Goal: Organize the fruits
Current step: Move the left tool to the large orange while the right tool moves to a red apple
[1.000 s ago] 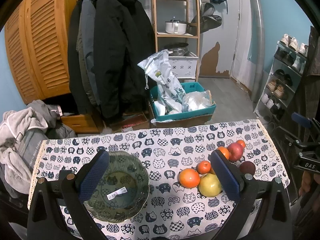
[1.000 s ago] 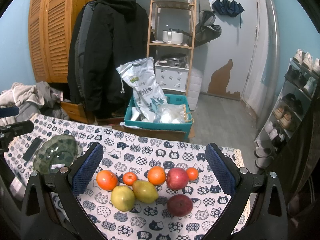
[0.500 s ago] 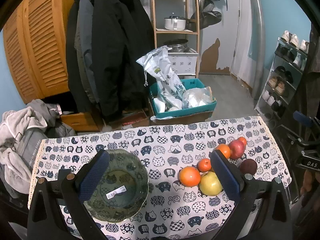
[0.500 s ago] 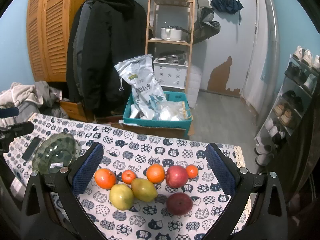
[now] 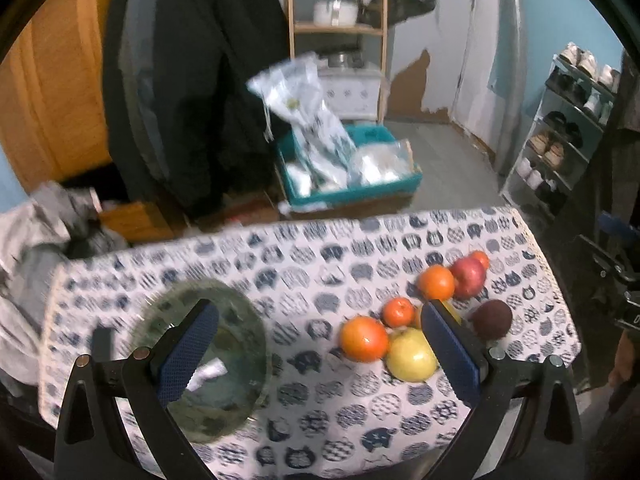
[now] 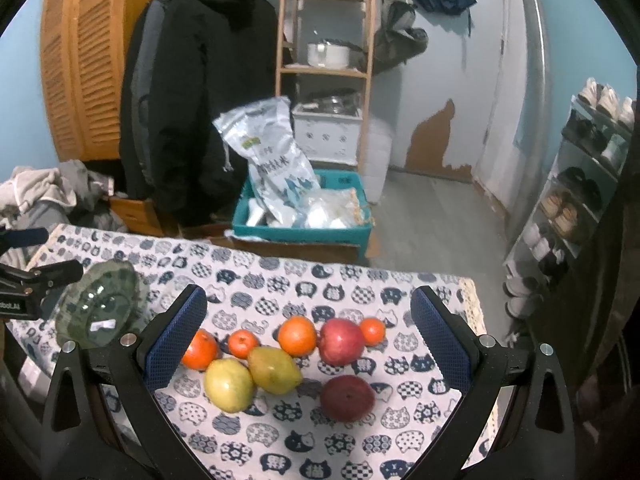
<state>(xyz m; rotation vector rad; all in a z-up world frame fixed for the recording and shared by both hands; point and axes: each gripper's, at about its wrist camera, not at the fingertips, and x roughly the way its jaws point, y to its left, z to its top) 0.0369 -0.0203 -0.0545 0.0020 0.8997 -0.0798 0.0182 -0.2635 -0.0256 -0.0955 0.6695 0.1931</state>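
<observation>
Several fruits lie loose on the cat-print tablecloth [image 6: 360, 288]: oranges [image 6: 297, 335], a small mandarin [image 6: 243, 343], two yellow-green pears [image 6: 229, 383], a red apple [image 6: 341, 341] and a dark red apple [image 6: 347, 397]. A green glass bowl [image 5: 208, 356] with a white sticker stands empty at the table's left. My left gripper [image 5: 316, 356] hangs open above the table, its left finger over the bowl and its right finger [image 5: 450, 350] beside the yellow pear [image 5: 410, 356]. My right gripper [image 6: 308, 340] is open over the fruit cluster, holding nothing.
Beyond the table's far edge sit a teal crate [image 6: 300, 220] with plastic bags, a wooden shelf [image 6: 326, 60] and hanging black coats [image 6: 192, 100]. A shoe rack [image 6: 580, 184] stands at the right. Clothes [image 5: 36, 232] are piled at the left.
The left wrist view has swung down and closer to the table and is blurred by motion. The right gripper has edged slightly nearer the fruit. Nothing was grasped.
</observation>
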